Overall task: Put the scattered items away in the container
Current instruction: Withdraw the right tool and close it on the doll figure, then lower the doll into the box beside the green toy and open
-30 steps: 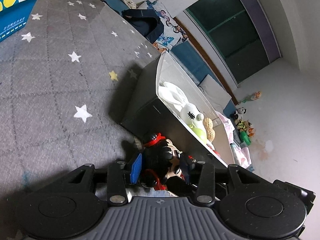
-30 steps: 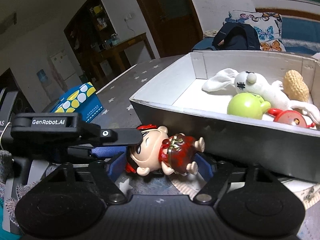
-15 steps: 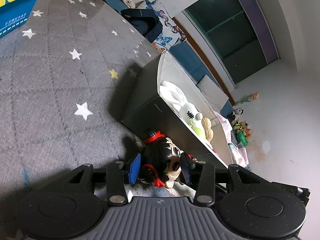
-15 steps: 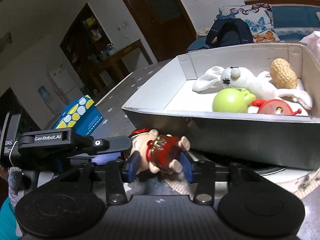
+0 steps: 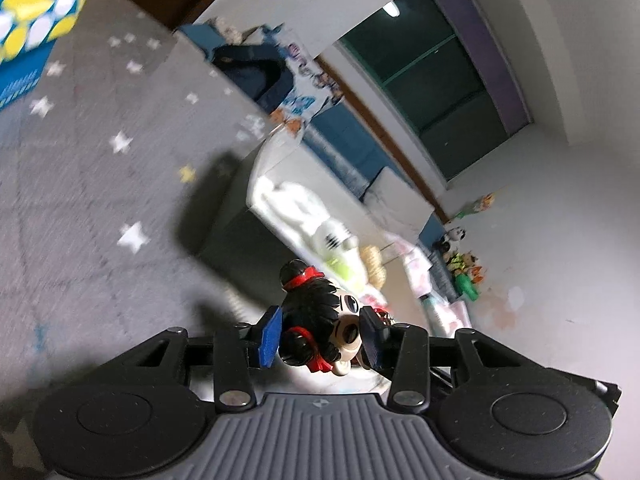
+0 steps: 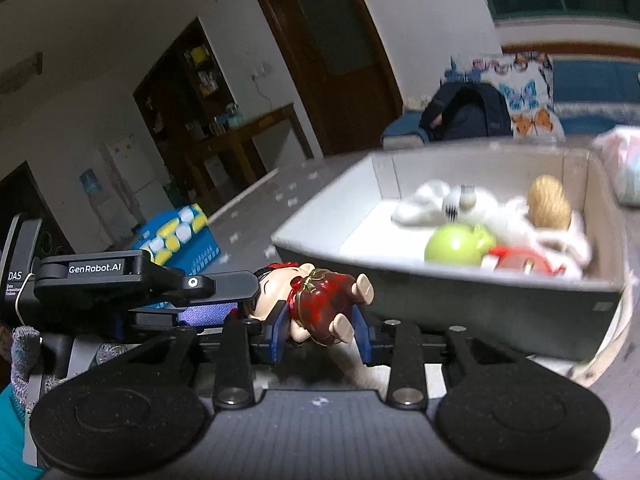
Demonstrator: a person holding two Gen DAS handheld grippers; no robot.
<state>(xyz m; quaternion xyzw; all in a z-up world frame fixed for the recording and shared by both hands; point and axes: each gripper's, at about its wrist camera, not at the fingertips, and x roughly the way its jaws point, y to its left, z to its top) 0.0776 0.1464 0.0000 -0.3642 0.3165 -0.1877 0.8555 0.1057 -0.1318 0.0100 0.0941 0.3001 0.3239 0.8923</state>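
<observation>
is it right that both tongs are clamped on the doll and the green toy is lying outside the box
Not quite. Both tongs, left and right, do clamp the doll, but the right wrist view shows the green toy lying inside the box.

A small doll [image 6: 316, 300] with black hair, red bows and a dark red dress lies sideways at lower centre; the white-lined box [image 6: 472, 304] at right holds toys.
</observation>
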